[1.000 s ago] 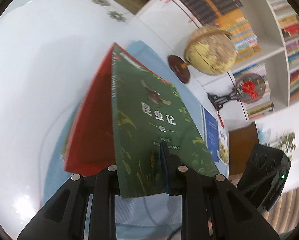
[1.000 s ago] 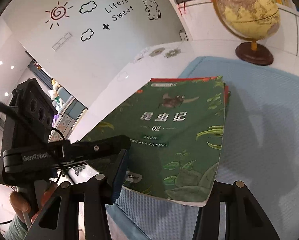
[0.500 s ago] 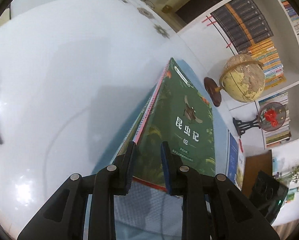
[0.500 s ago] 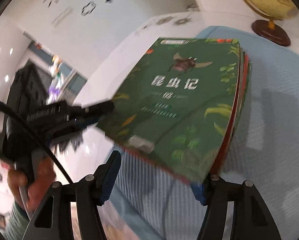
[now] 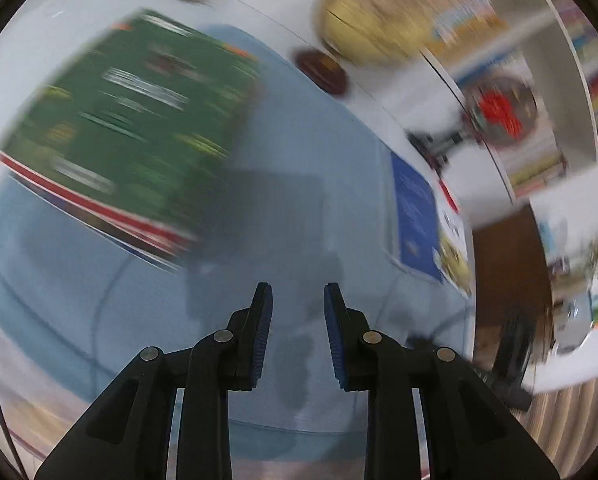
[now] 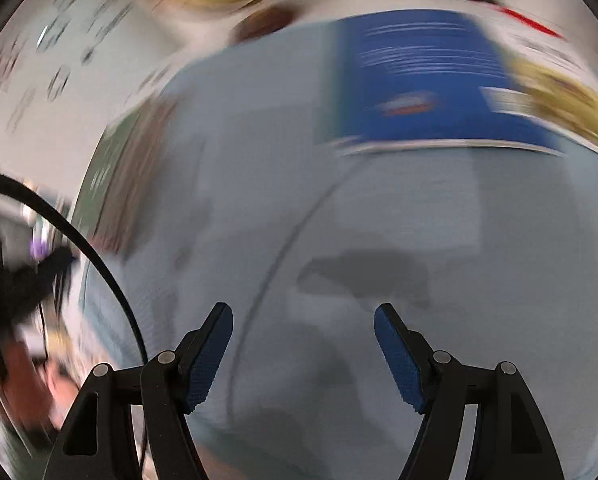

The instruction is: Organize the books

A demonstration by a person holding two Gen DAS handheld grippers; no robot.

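Both views are motion-blurred. A stack of books with a green cover on top (image 5: 131, 112) lies on the light blue mat (image 5: 299, 200), up and to the left of my left gripper (image 5: 298, 288). That gripper's jaws are a little apart and opening, with only mat between them. In the right wrist view the same stack (image 6: 115, 176) shows as a smear at the left edge. A blue book (image 6: 431, 80) lies on the mat ahead of my right gripper (image 6: 303, 310), whose jaws are wide, still opening and hold nothing. The blue book (image 5: 415, 220) also lies right of the left gripper.
A yellow globe (image 5: 375, 20) on a dark wooden foot and a red ornament (image 5: 503, 108) on a stand sit along the mat's far side, with bookshelves behind. A black cable (image 6: 79, 240) and a hand (image 6: 39, 384) on the other gripper are at the left.
Both grippers have let go of the green-topped stack, which now lies flat on the mat. Both have swung away to the right, and the blue book has come into the right wrist view.
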